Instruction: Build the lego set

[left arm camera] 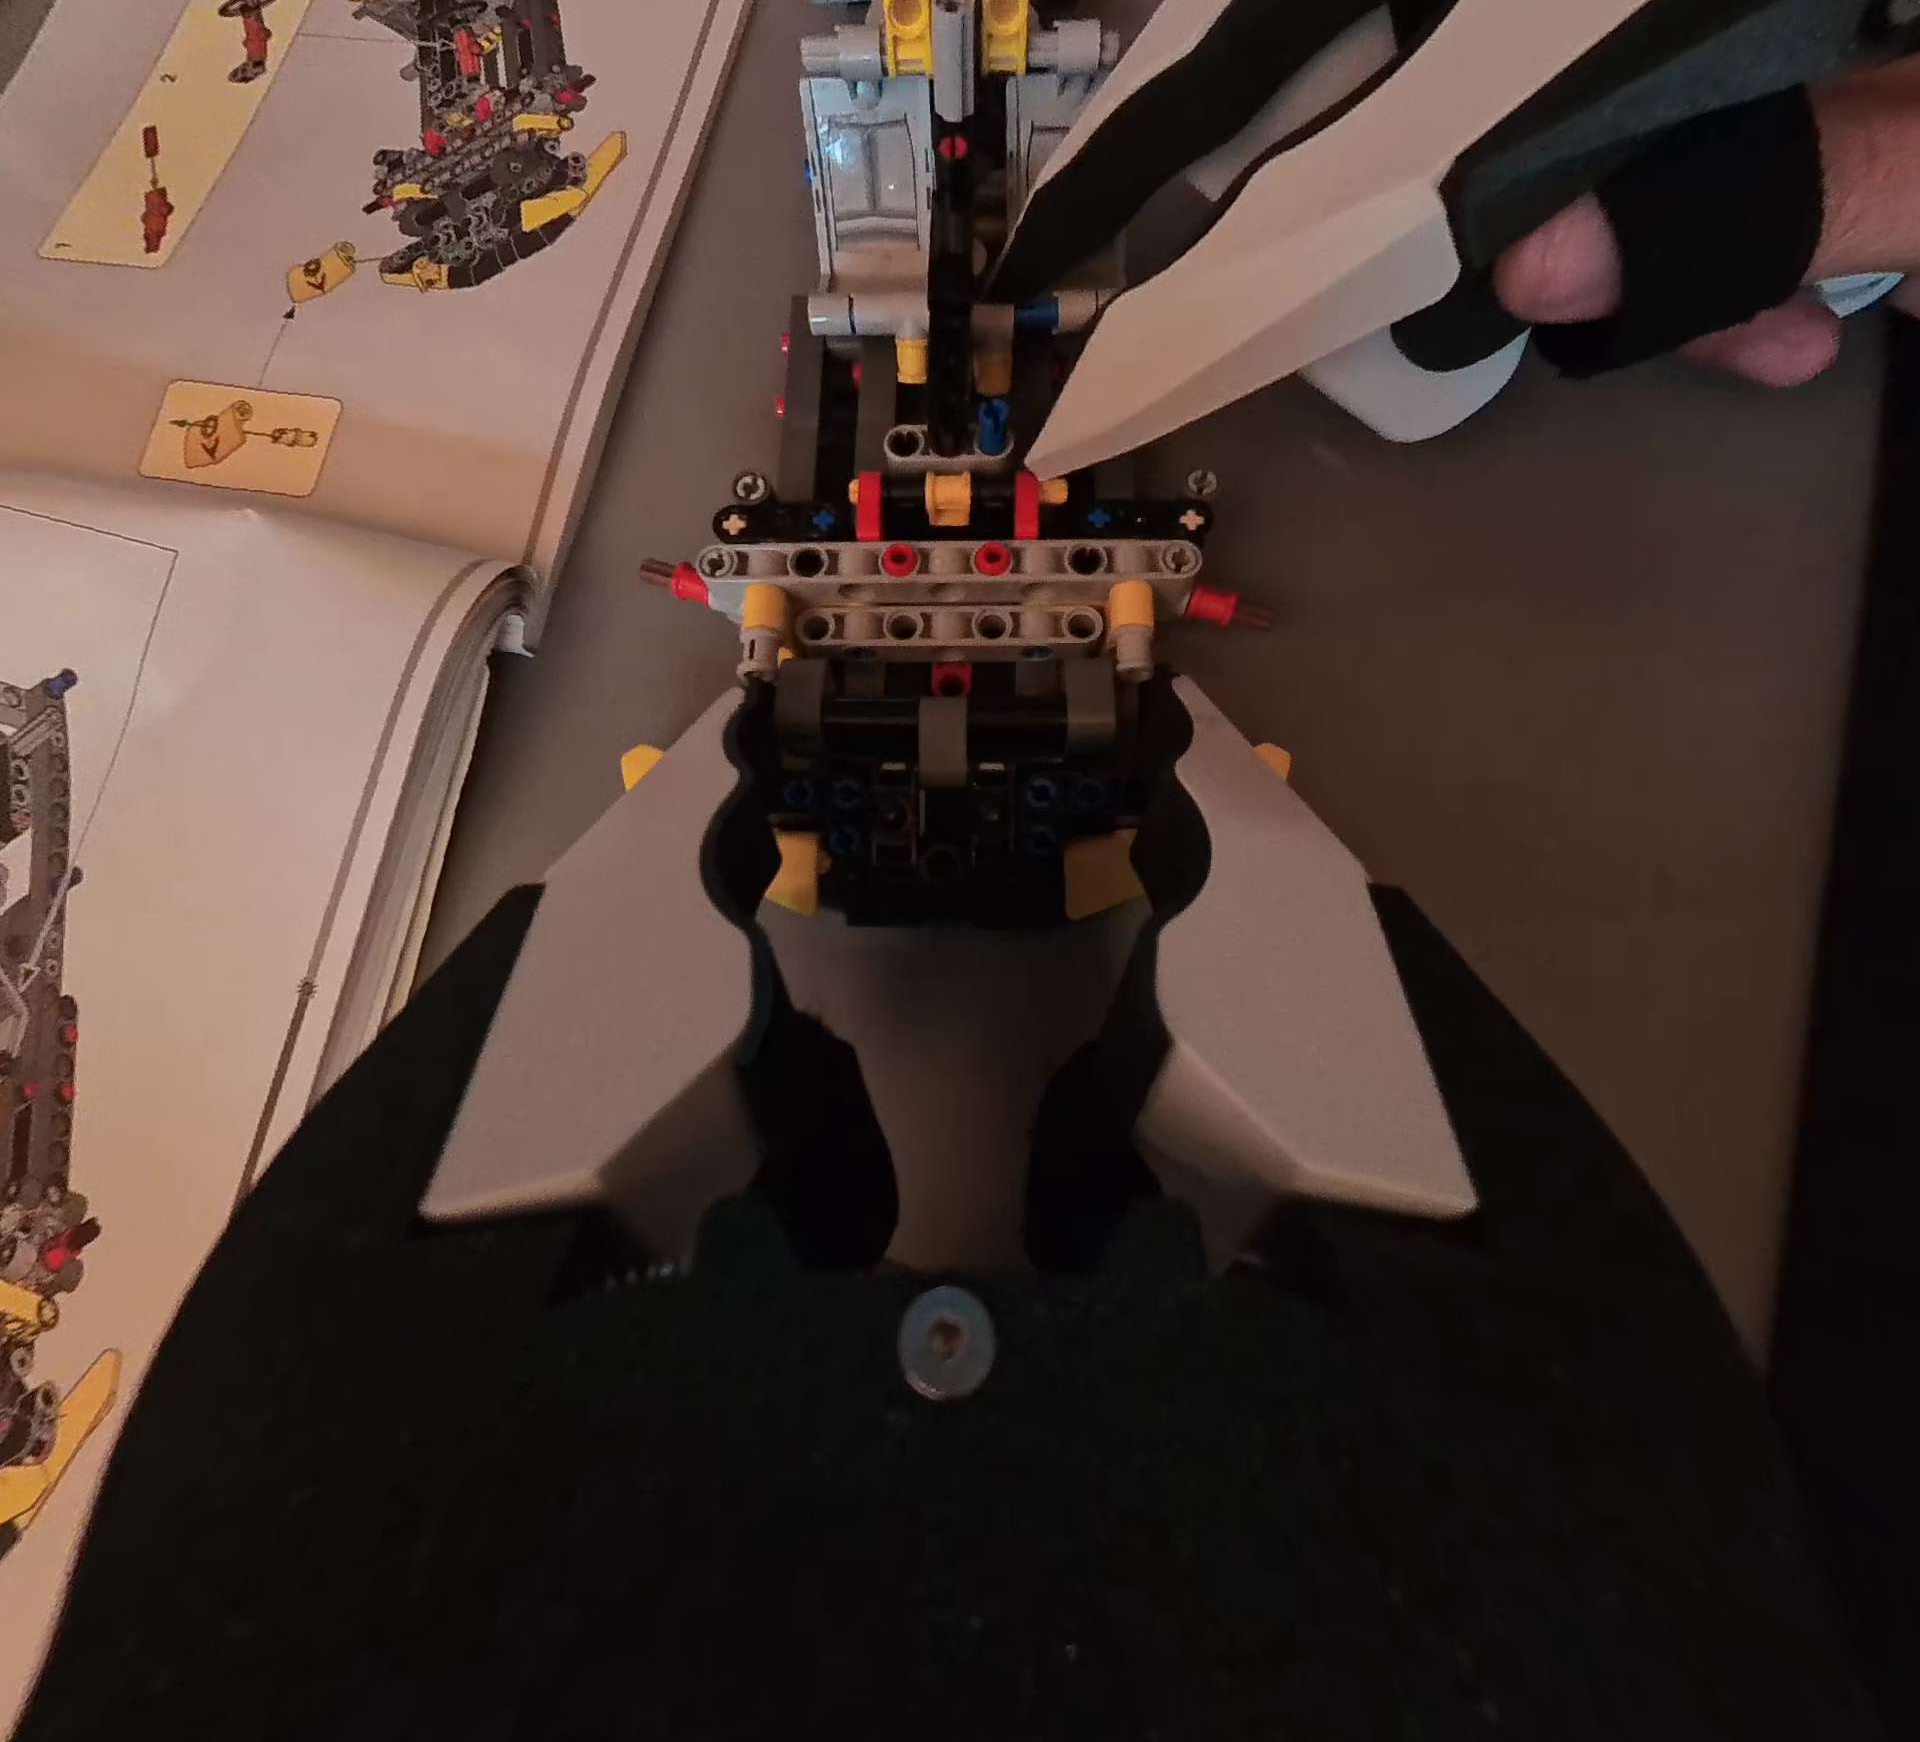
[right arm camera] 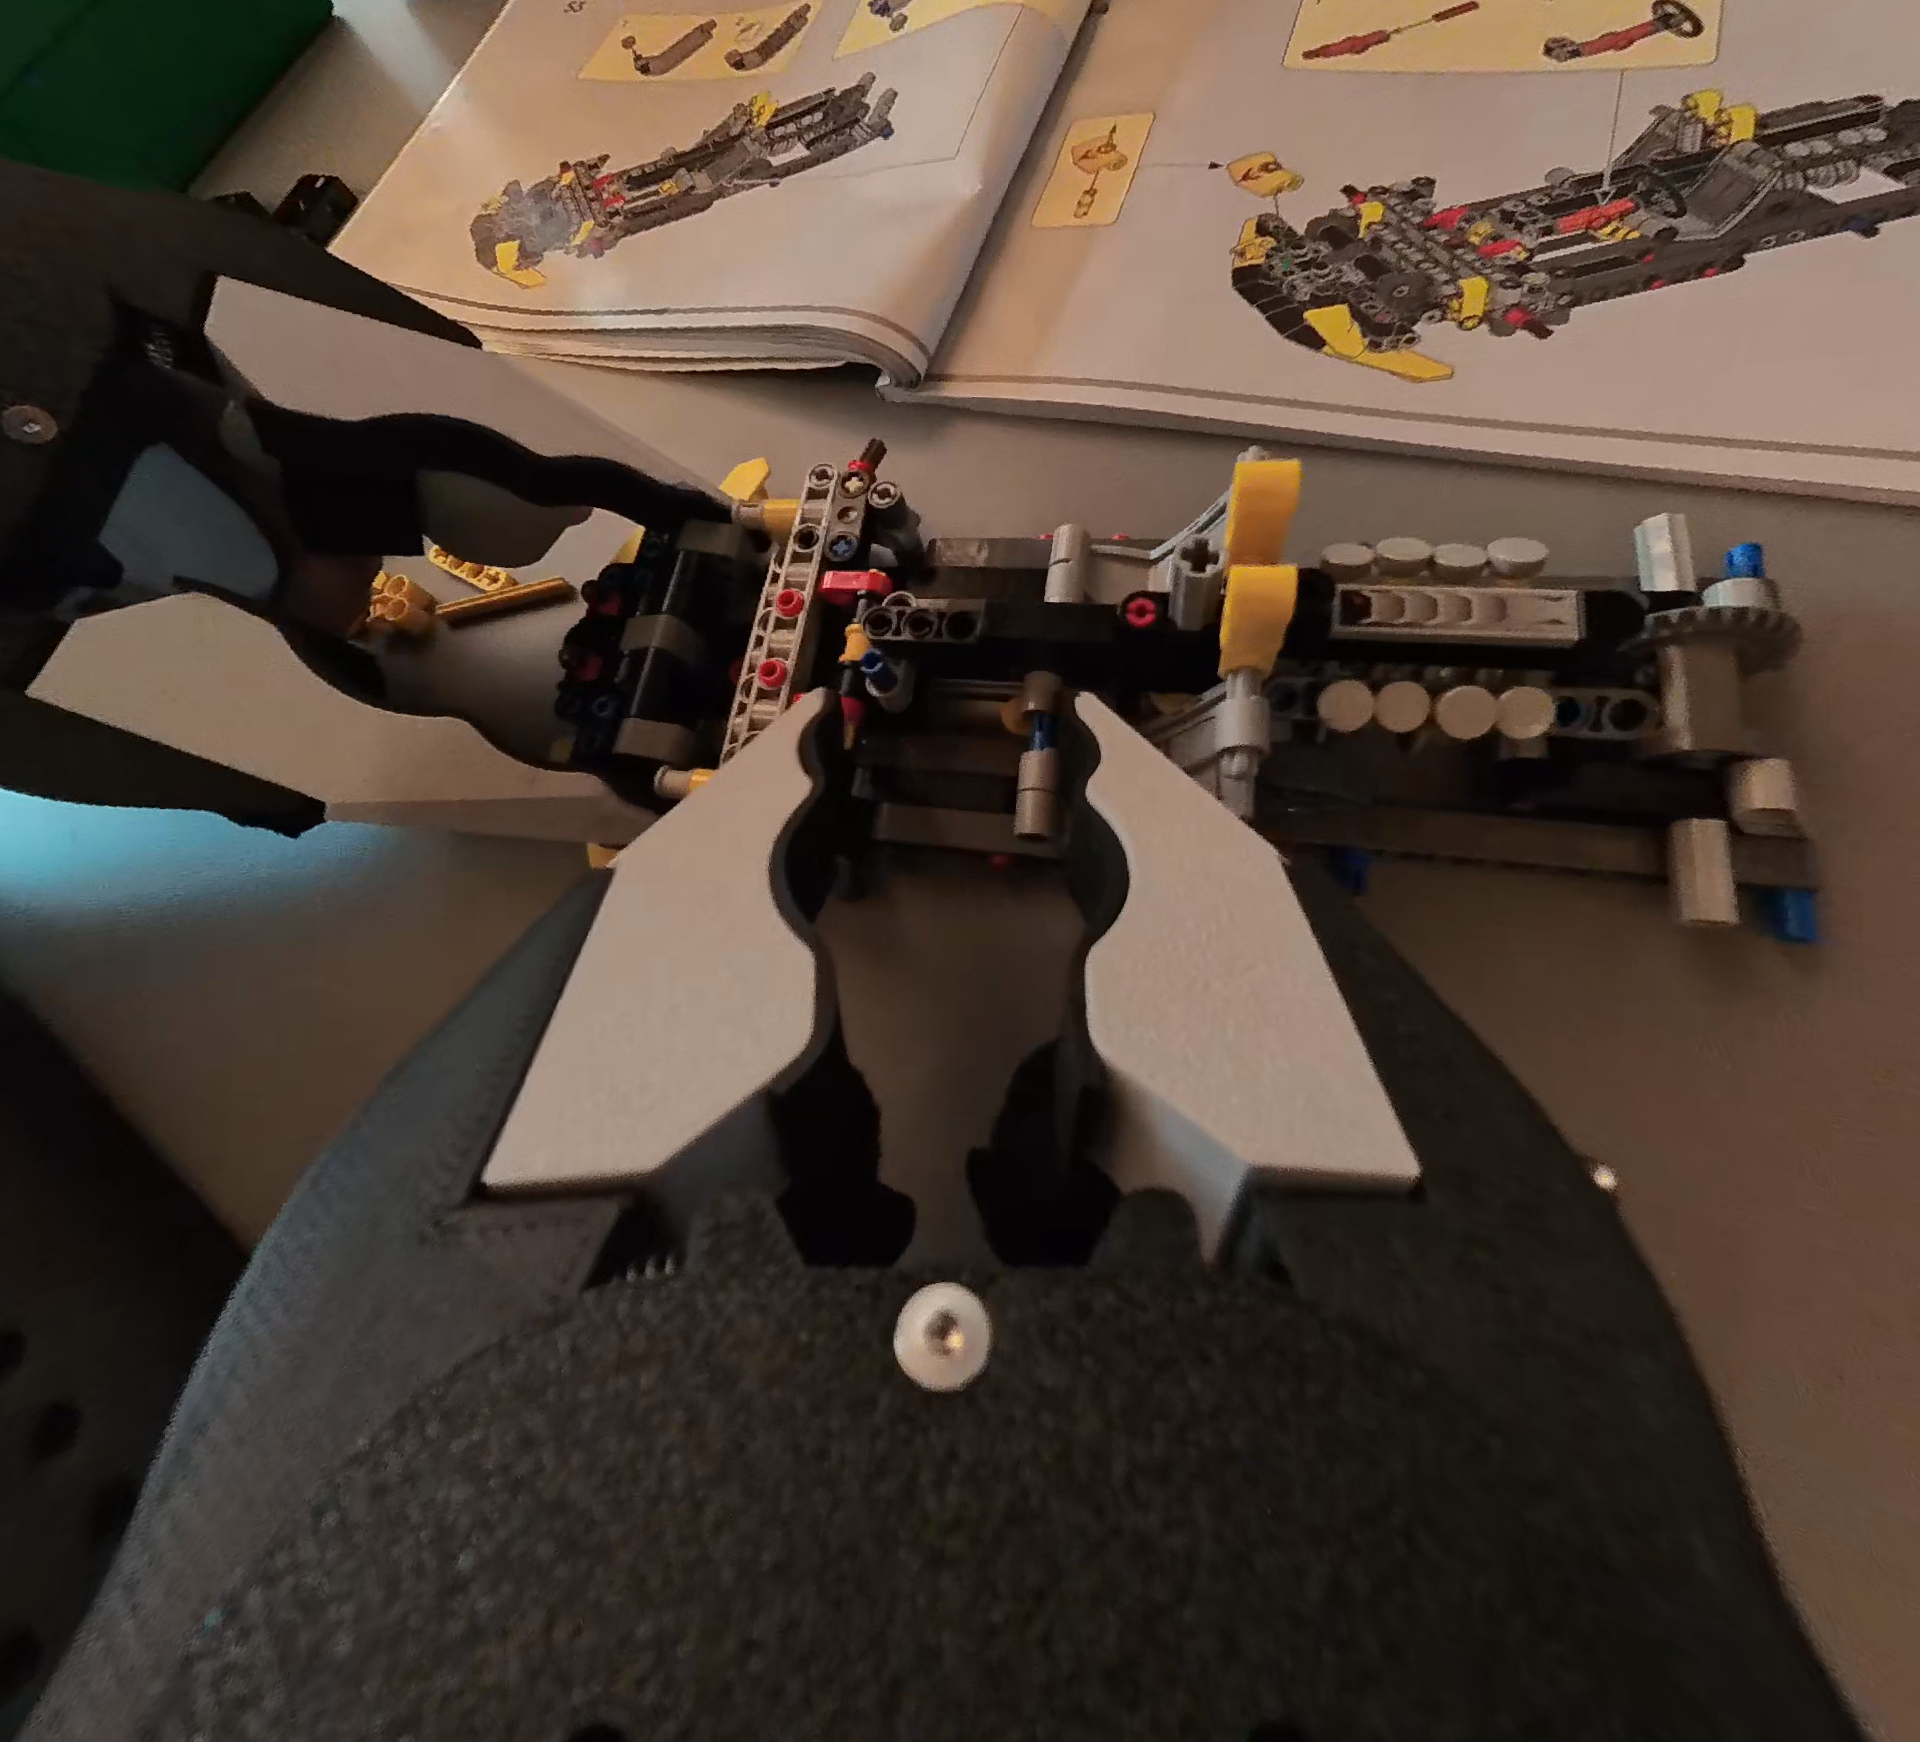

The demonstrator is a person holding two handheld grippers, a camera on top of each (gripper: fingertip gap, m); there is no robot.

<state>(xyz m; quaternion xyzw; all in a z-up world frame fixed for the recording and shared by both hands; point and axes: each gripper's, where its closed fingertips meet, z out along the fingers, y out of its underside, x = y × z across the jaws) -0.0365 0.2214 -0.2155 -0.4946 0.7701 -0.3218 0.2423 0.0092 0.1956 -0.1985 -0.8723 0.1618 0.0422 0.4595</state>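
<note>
Instruction booklet (right arm camera: 1195,238): open, flat along the far edge of the table (right arm camera: 1558,1017), just behind the model; in the left wrist view, at the table's left edge

Loose yellow parts (right arm camera: 457,596): small beam, connector and axle on the table, beyond the left tongs, near the model's front end

Left gripper (left arm camera: 951,819): jaws closed onto the front end of the lego chassis (left arm camera: 945,570), black pads pressed against both flanks; clamped as an anchor, at the left end in the right wrist view

Lego chassis (right arm camera: 1143,653): long black, grey and yellow build, flat on the table near its middle; long axis straight away from the left tongs, crosswise to the right tongs

Right gripper (right arm camera: 951,736): jaws at a medium gap, tips at the near side of the chassis just behind the grey holed cross beam (right arm camera: 784,612); nothing seen gripped between them, though a small grey and blue pin (right arm camera: 1039,757) stands between the tips

Gloved hand (left arm camera: 1662,238): on the right tongs' handle, near the table's right edge

Key relation: work spot straight ahead of the right tips, just behind the cross beam; right tongs nearer and free, left tongs taken up with holding

Likely step: seating or pressing a small part on the mid chassis, judged from tip placement

Risk: push across the long axis may pivot the chassis about the left clamp
</note>
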